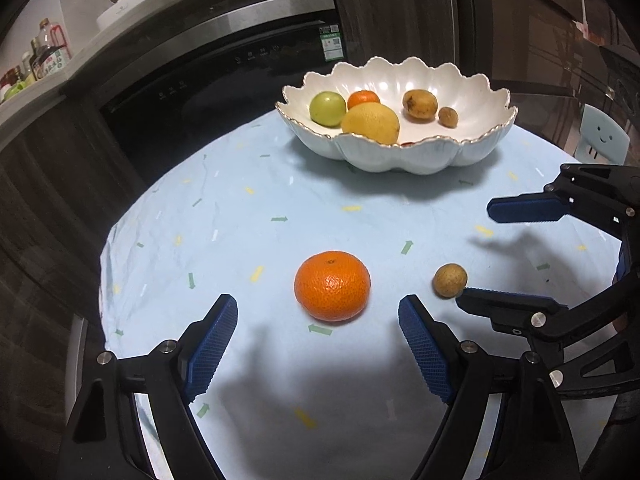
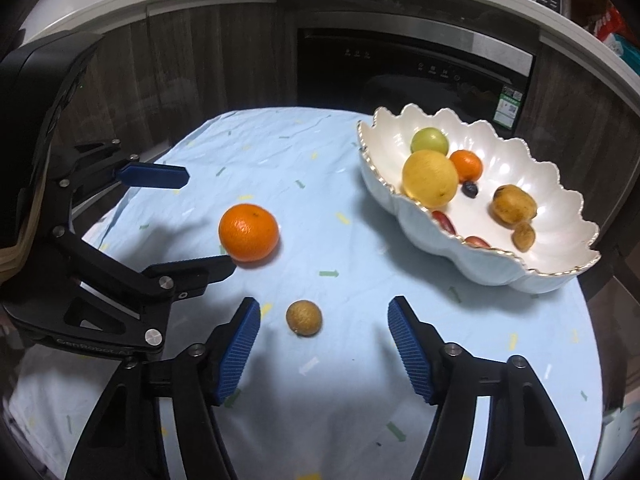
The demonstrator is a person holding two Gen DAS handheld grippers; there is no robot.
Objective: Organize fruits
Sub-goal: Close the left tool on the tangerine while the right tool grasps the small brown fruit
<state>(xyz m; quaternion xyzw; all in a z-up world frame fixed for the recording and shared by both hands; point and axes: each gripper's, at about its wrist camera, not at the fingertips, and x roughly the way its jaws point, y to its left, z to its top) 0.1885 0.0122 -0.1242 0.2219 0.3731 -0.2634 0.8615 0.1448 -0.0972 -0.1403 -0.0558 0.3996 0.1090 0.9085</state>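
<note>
While the orange (image 1: 332,286) is sitting on the tabletop (image 1: 240,208) just ahead of the left tool (image 1: 318,322), whose jaws are gaping wide and touching nothing, the small brown fruit (image 2: 304,317) is lying between the tips of the right tool (image 2: 324,320), also spread and gripping nothing. Both tools are angling downward side by side, and the scalloped white bowl (image 1: 400,156) is holding more fruit well beyond them.
</note>
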